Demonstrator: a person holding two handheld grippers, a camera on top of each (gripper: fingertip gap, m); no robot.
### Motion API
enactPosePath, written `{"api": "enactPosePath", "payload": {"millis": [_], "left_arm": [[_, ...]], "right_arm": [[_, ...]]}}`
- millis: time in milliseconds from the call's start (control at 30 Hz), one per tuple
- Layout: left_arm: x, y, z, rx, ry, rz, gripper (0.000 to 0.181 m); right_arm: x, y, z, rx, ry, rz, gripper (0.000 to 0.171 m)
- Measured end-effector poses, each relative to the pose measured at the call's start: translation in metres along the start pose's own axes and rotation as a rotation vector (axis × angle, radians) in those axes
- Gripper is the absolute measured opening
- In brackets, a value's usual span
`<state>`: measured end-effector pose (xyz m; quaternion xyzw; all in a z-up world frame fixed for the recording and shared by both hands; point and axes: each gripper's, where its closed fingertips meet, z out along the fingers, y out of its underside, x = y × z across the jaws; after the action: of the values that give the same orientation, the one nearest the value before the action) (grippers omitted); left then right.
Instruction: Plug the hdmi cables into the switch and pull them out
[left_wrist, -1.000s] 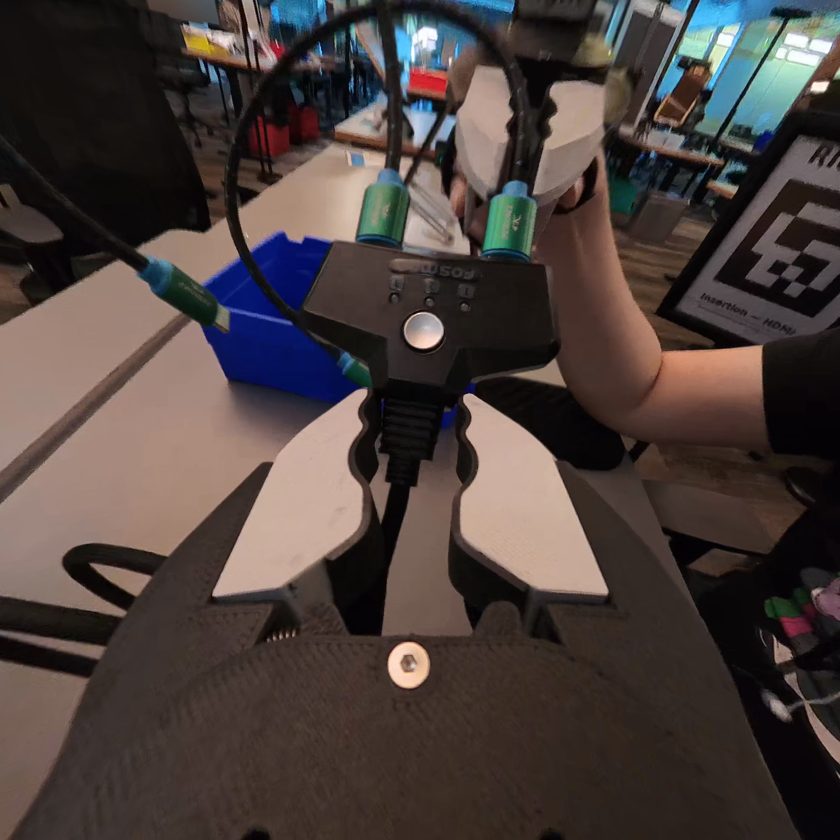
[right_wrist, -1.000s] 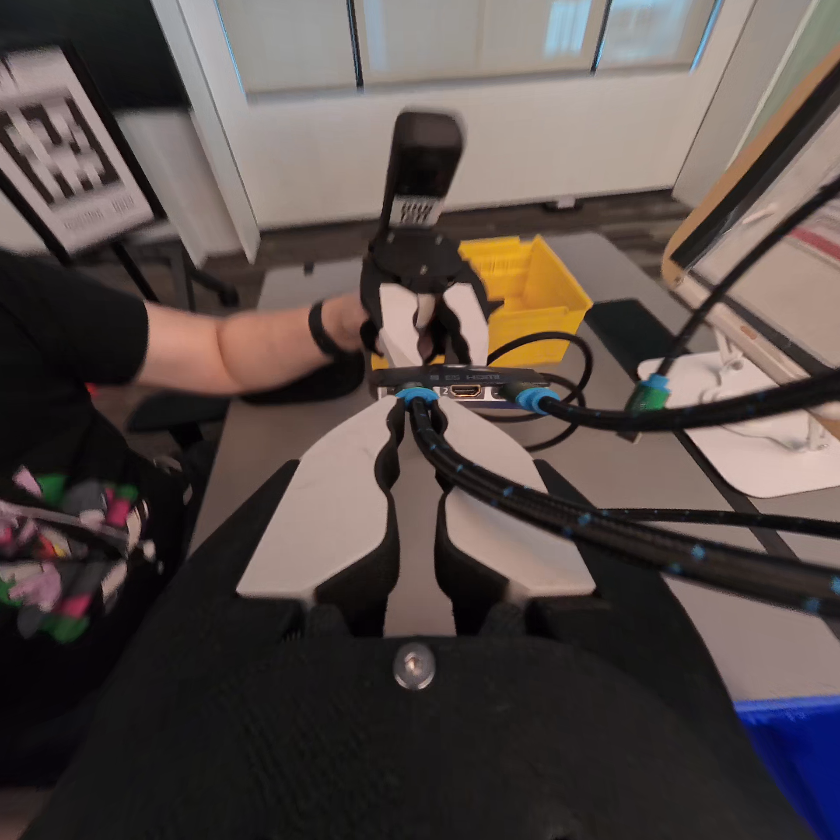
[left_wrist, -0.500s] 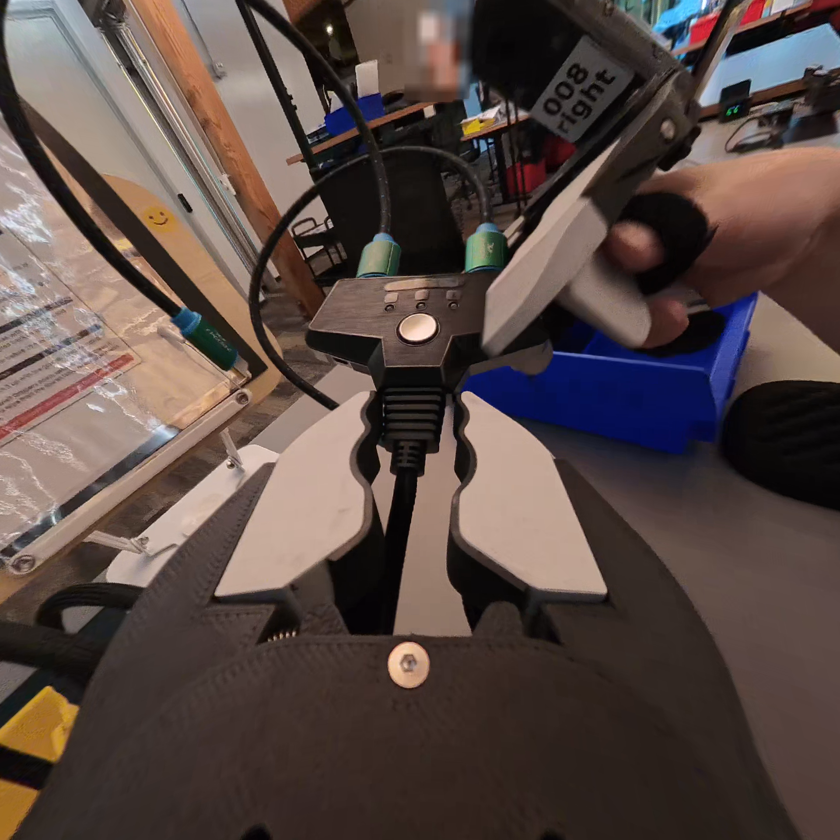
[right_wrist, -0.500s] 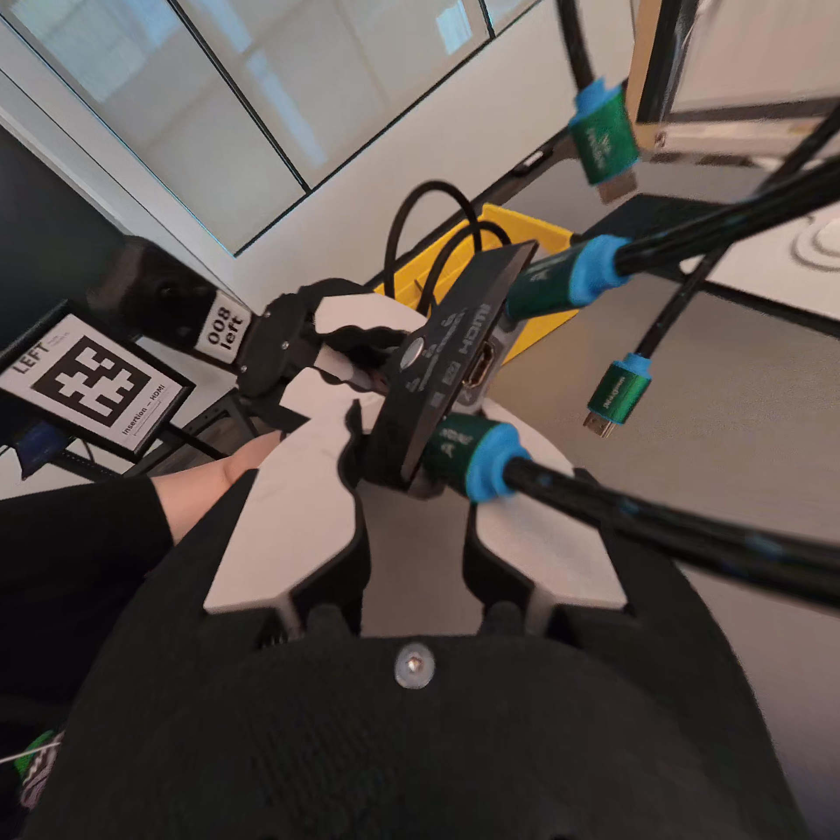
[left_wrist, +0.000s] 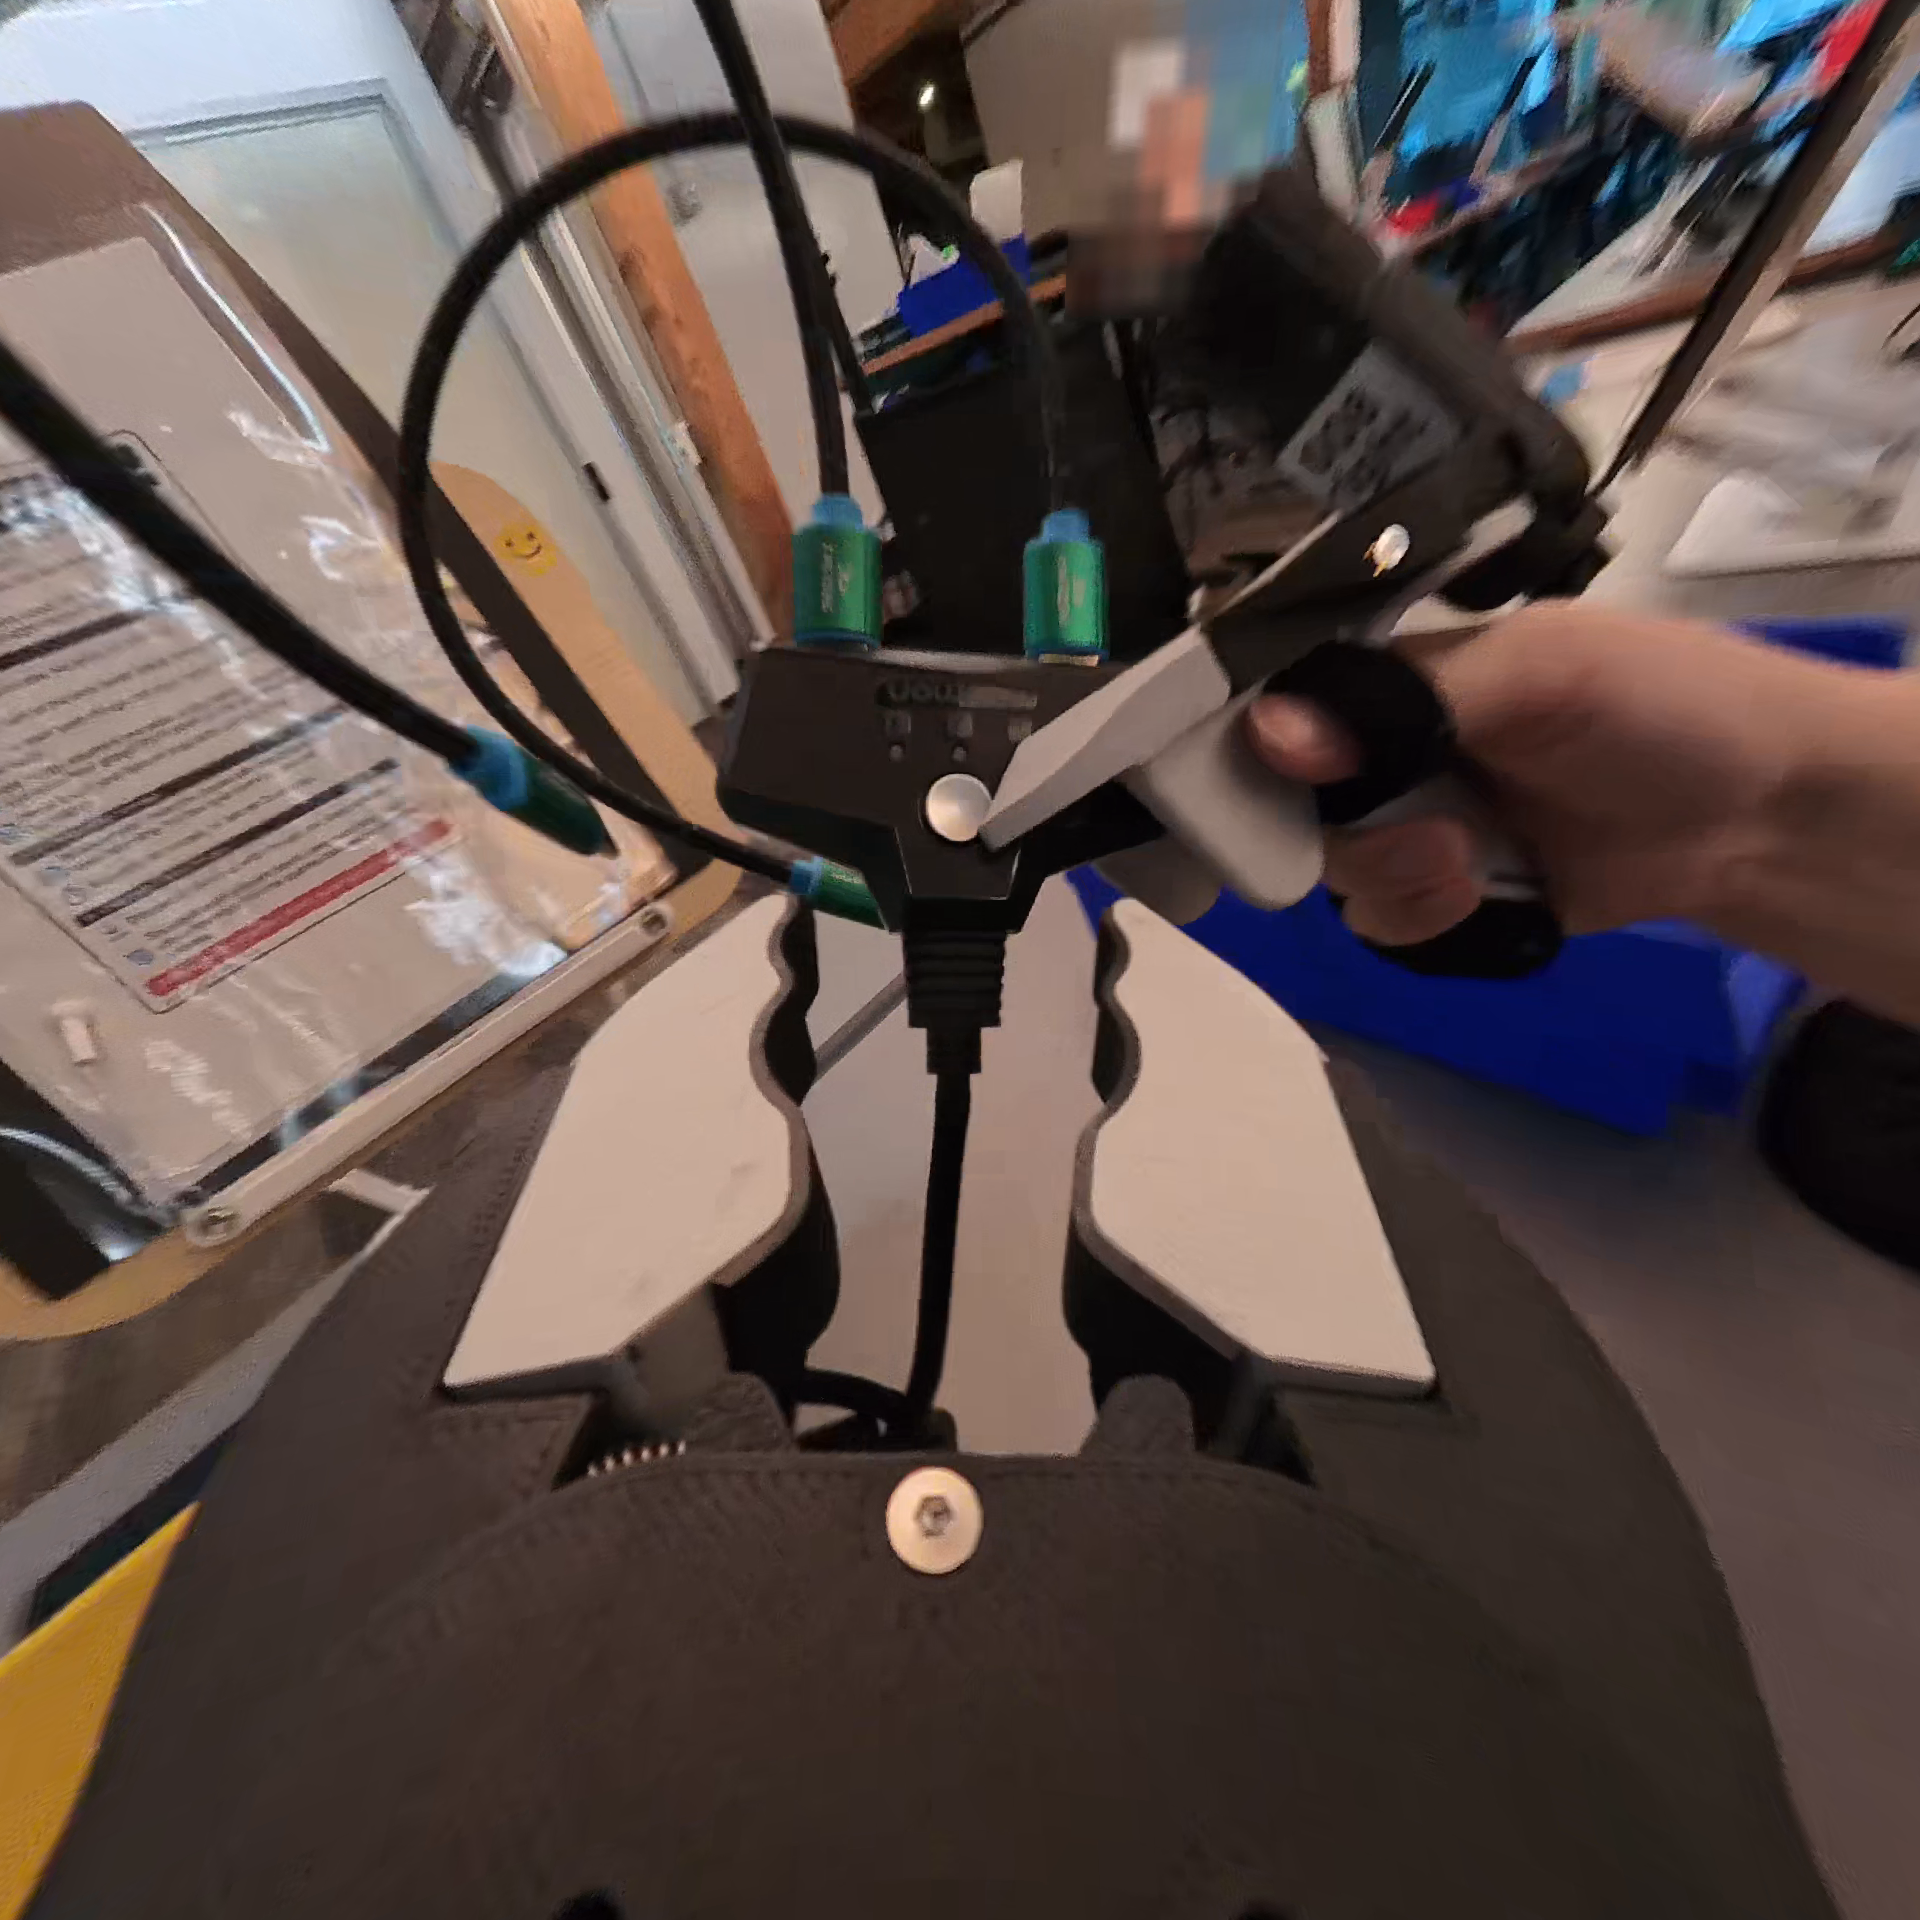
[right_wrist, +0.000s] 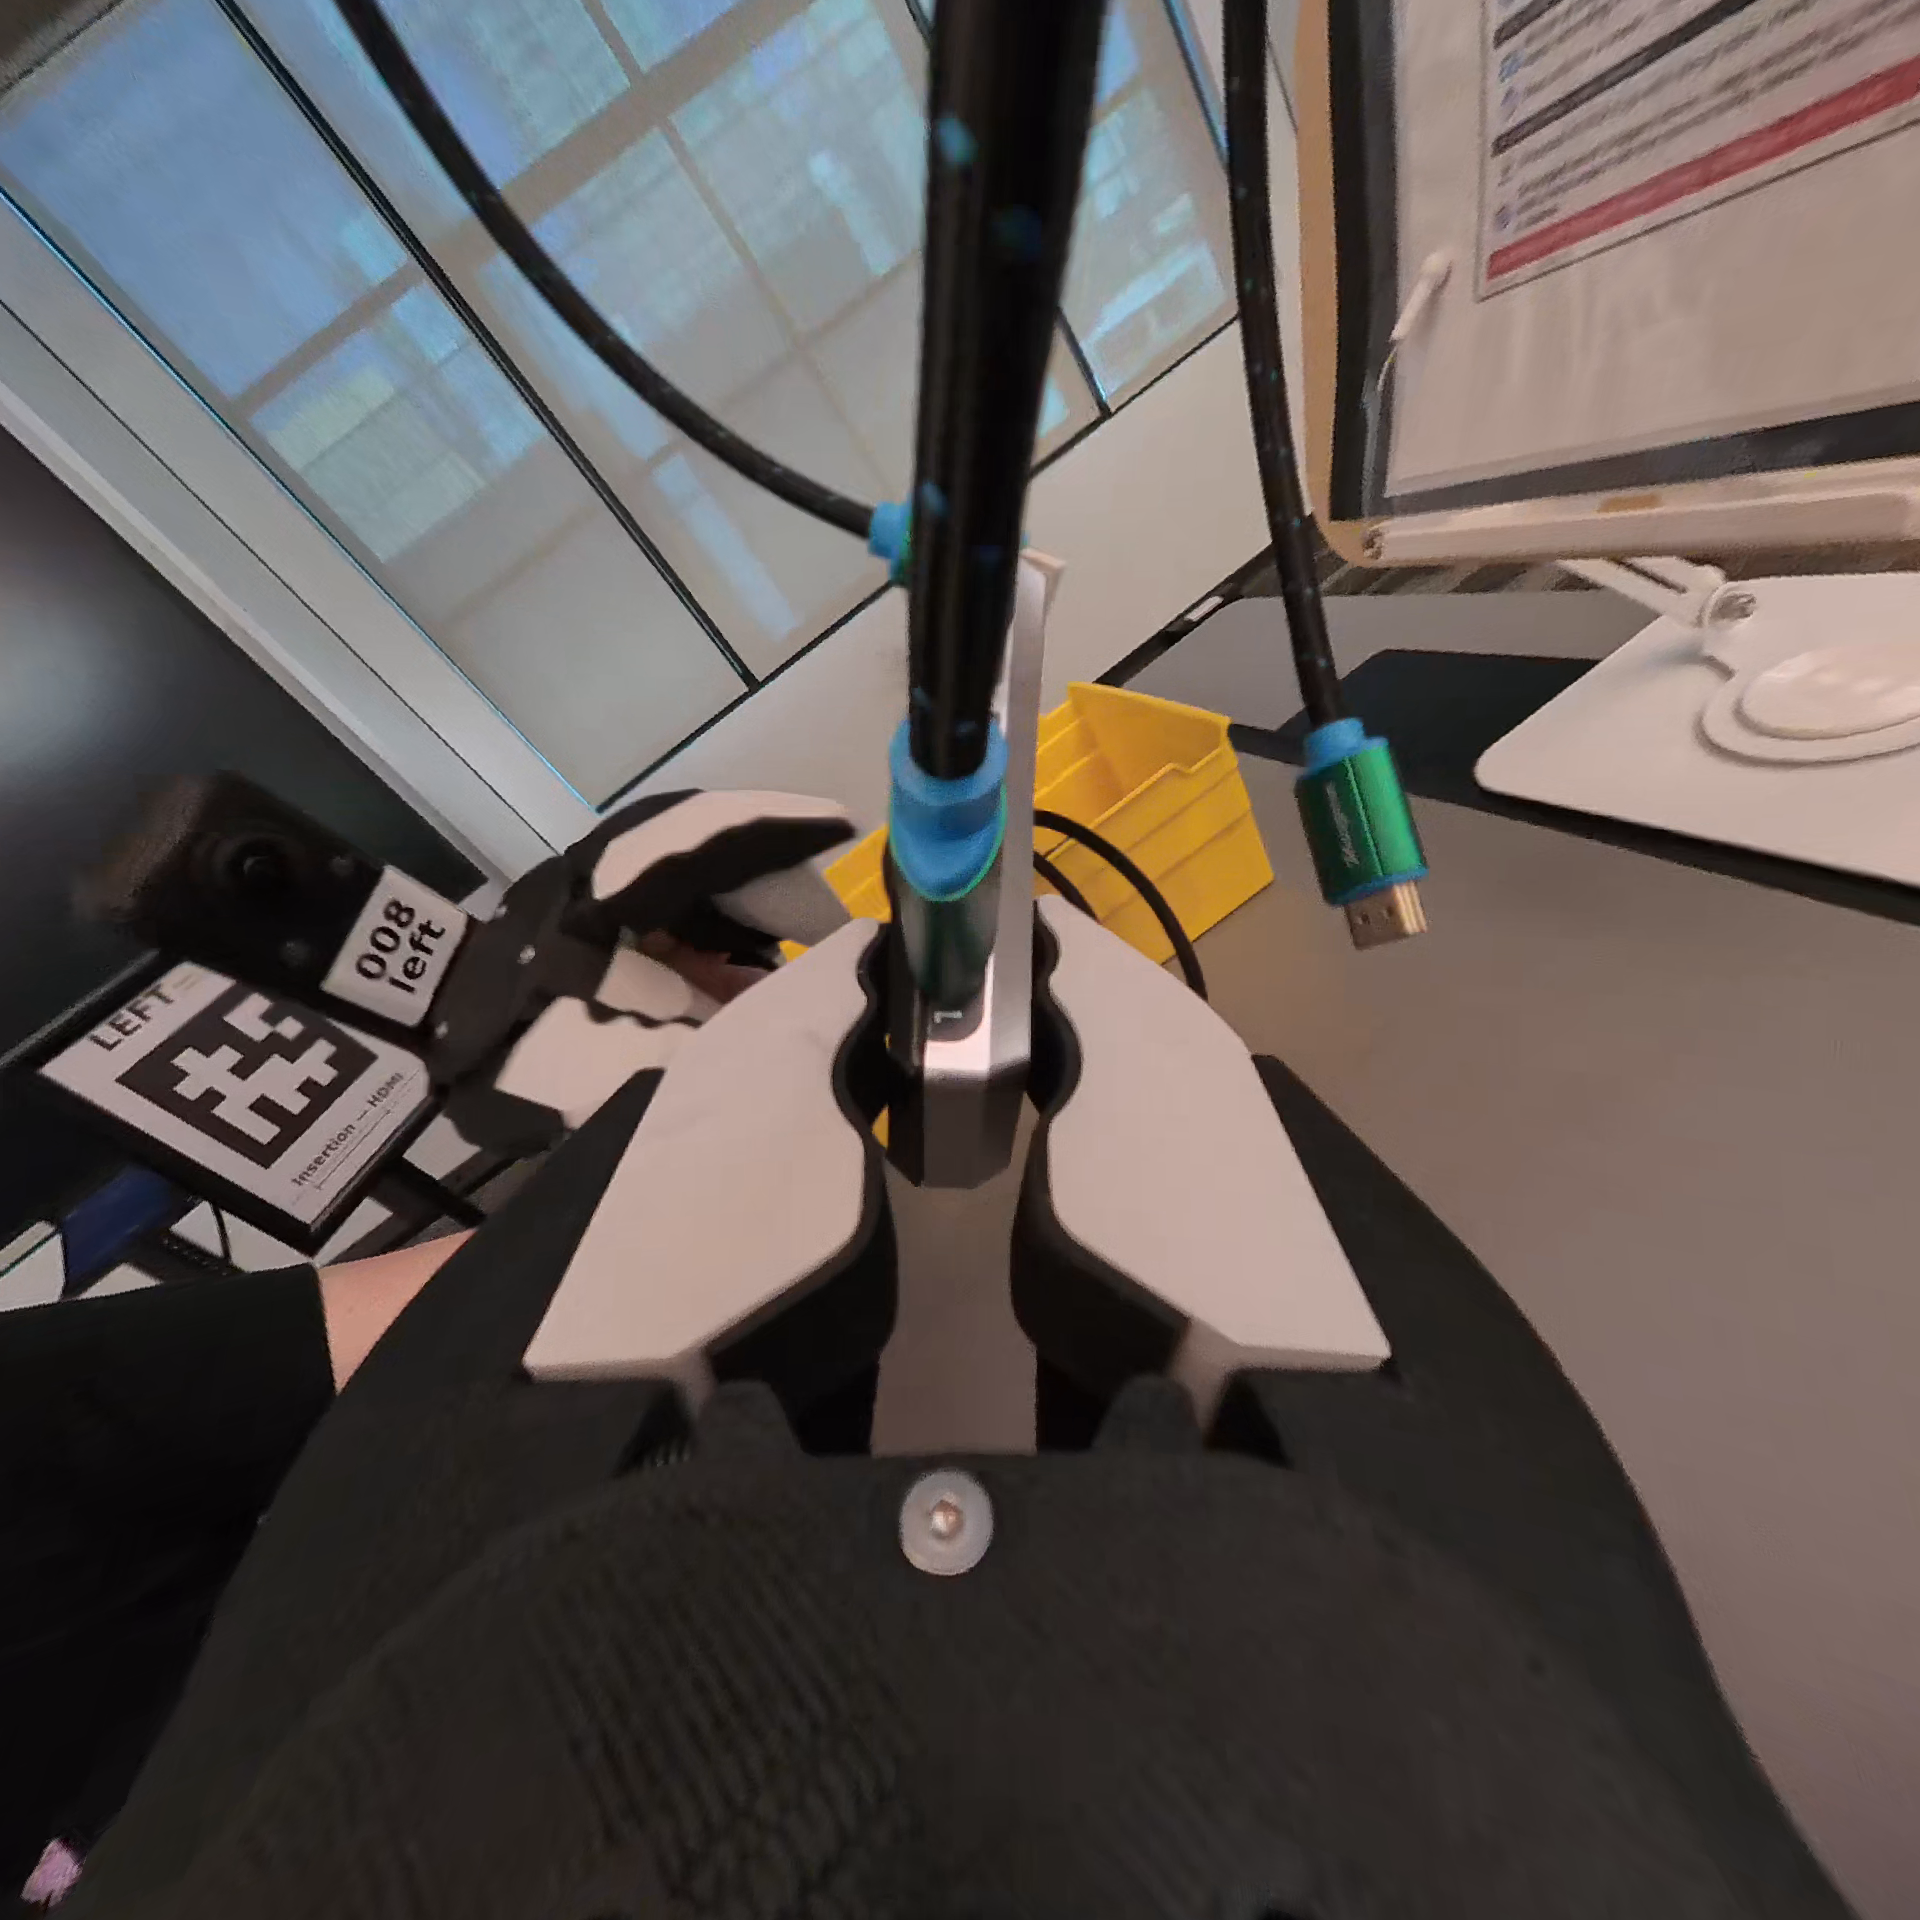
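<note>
Switch (left_wrist: 914, 774) held in the air above the grey desk (left_wrist: 1507, 1247), not resting on it. Right claw (right_wrist: 951, 1023) pinches the switch by its edge, fingers pressed against both flat faces. Left claw (left_wrist: 951, 977) spread – its fingers stand apart either side of the switch's own black lead (left_wrist: 940, 1174), touching nothing. Two green HDMI plugs (left_wrist: 836, 587) seated in the outer ports on the switch's far edge. A third green plug (right_wrist: 1356, 831) dangles loose on its cable over the desk – near the yellow bin (right_wrist: 1153, 800). Blue bin (left_wrist: 1455, 997) beyond the switch
</note>
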<state>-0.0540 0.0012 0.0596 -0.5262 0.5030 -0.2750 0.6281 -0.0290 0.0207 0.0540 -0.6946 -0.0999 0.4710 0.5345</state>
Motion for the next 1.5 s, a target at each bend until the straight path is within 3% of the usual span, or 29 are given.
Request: {"api": "enactPosePath", "payload": {"millis": [267,433,600,800,933,1267,1500], "left_arm": [[-0.013,-0.042,-0.029,0.151,0.137,-0.250,0.045],[-0.026,-0.039,-0.032,0.165,0.146,-0.332,0.042],[-0.022,-0.033,-0.027,0.139,0.195,-0.387,0.042],[-0.008,-0.023,-0.017,0.090,0.222,-0.365,0.042],[0.001,-0.016,-0.012,0.057,0.243,-0.353,0.041],[0.017,-0.002,-0.004,-0.020,0.293,-0.349,0.042],[0.023,0.003,-0.002,-0.053,0.318,-0.345,0.043]], "right_arm": [[0.021,-0.052,-0.067,0.159,0.063,-0.025,0.022],[0.020,-0.100,-0.154,0.318,0.220,-0.175,0.023],[0.020,-0.115,-0.245,0.399,0.394,-0.253,0.022],[0.013,-0.123,-0.305,0.563,0.383,-0.229,0.023],[0.024,-0.115,-0.320,0.523,0.460,-0.255,0.023],[0.075,-0.043,-0.311,0.057,0.563,-0.172,0.023],[0.093,-0.031,-0.295,-0.050,0.602,-0.281,0.025]]}}
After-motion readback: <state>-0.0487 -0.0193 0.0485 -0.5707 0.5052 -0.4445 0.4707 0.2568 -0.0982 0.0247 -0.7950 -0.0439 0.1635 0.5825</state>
